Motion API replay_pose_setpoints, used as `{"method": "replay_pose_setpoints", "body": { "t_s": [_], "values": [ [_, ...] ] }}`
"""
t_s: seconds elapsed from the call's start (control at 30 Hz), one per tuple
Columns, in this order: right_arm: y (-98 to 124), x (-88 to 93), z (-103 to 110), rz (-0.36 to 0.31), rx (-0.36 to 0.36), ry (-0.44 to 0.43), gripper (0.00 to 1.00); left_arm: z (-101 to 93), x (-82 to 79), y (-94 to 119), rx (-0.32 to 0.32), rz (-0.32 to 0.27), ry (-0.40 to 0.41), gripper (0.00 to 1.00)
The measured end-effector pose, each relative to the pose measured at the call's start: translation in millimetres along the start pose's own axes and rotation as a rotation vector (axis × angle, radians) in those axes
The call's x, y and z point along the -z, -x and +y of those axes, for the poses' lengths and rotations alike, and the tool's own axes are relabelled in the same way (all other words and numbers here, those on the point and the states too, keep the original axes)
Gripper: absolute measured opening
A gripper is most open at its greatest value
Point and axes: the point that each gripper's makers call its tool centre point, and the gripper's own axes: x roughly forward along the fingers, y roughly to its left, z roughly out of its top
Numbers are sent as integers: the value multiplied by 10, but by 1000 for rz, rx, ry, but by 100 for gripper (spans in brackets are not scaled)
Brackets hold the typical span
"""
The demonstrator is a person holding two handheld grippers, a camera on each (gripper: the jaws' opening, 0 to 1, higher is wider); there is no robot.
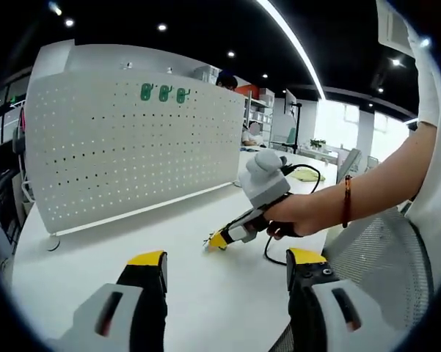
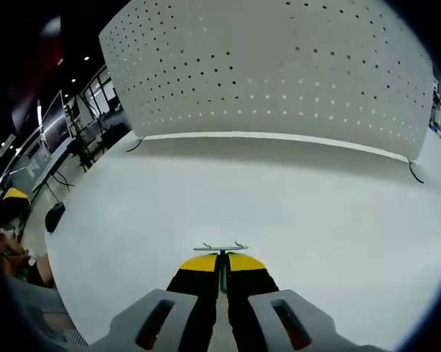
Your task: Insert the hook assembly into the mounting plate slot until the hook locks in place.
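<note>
Here the right tool (image 2: 221, 262) grips a hook (image 2: 221, 248) above the worktop (image 2: 315, 220).
Left tool (image 1: 224, 258) jaws apart, facing the pegboard (image 1: 125, 147).

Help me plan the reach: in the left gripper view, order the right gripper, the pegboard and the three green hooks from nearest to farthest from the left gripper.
1. Right gripper, on the table ahead.
2. Pegboard, standing behind it.
3. Green hooks, at the pegboard's top.
</note>
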Motion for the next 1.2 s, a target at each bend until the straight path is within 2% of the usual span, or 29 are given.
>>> {"method": "replay_pose_setpoints", "body": {
  "t_s": [0.3, 0.63, 0.8, 1.2],
  "values": [
    [125, -51, 63, -35, -21, -21, 2, -40, -38, -7, 14, -9, -13, 64],
    [308, -56, 122, -67, -51, -86, 2, -56, -64, 8, 15, -16, -24, 63],
    [381, -133, 215, -91, -84, -130, 2, -70, -87, 12, 16, -18, -35, 63],
    [487, -105, 422, -76, -159, -159, 2, -33, -164, 64, 6, -28, -56, 59]
  ]
}}
